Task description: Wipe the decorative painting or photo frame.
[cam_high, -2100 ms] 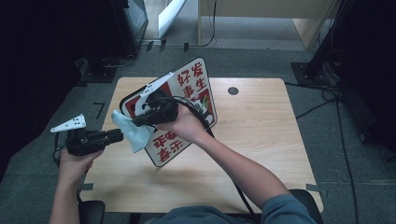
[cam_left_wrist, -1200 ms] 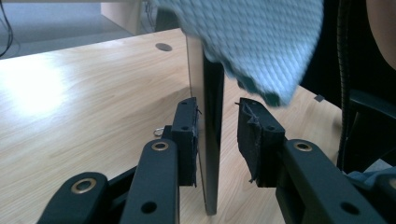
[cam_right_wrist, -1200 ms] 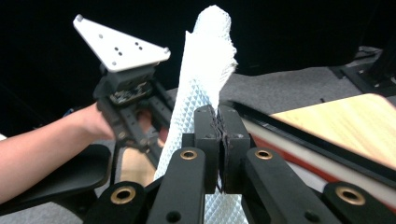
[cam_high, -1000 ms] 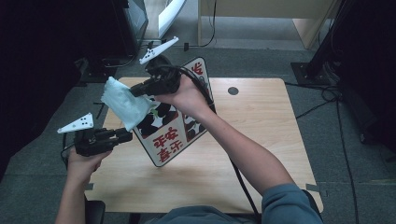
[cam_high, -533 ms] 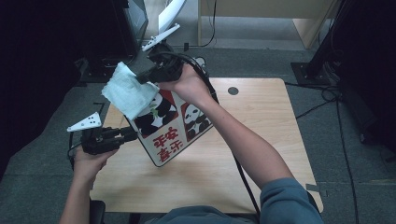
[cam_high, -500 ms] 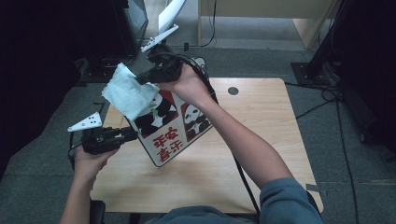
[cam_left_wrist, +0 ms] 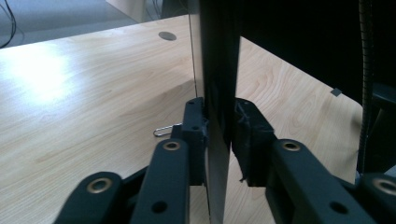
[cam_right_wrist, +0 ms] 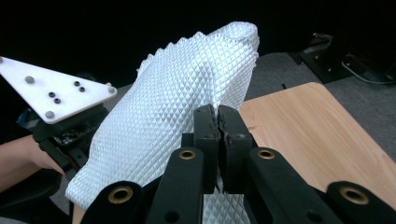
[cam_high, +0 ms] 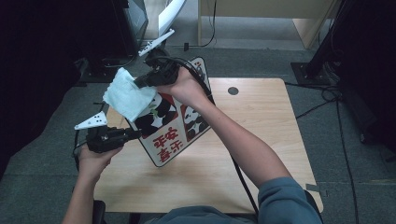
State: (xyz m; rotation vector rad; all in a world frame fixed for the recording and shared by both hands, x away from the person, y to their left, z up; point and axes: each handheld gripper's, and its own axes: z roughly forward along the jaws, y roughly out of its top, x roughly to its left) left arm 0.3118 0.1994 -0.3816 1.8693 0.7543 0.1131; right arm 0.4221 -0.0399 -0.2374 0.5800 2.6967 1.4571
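Fingers (cam_left_wrist: 194, 135) of the left gripper (cam_left_wrist: 217, 140) are pressing together on the thin edge of the panda sign (cam_high: 175, 122), nothing but the board's thickness between the two jaws, and in the high view that gripper (cam_high: 135, 134) is steadying the sign by its left side, tilted up off the wooden table (cam_high: 261, 140). Those of the right gripper (cam_right_wrist: 217, 122) are pinching nearly closed on a fold of the white cloth (cam_right_wrist: 177, 112), whose quilted weave is bulging up beyond the jaws. From above, the cloth (cam_high: 128, 94) is lying against the sign's upper left corner, partly hanging past its edge, with the right gripper (cam_high: 145, 81) above the sign's far end. Judging by this, the wiping is under way rather than finished: the cloth is working at the top corner, while the panda pictures and the red characters lower down are sitting uncovered and, as far as I can tell, awaiting a pass. A small paper clip (cam_left_wrist: 164, 131) is lying on the table beyond the left jaw
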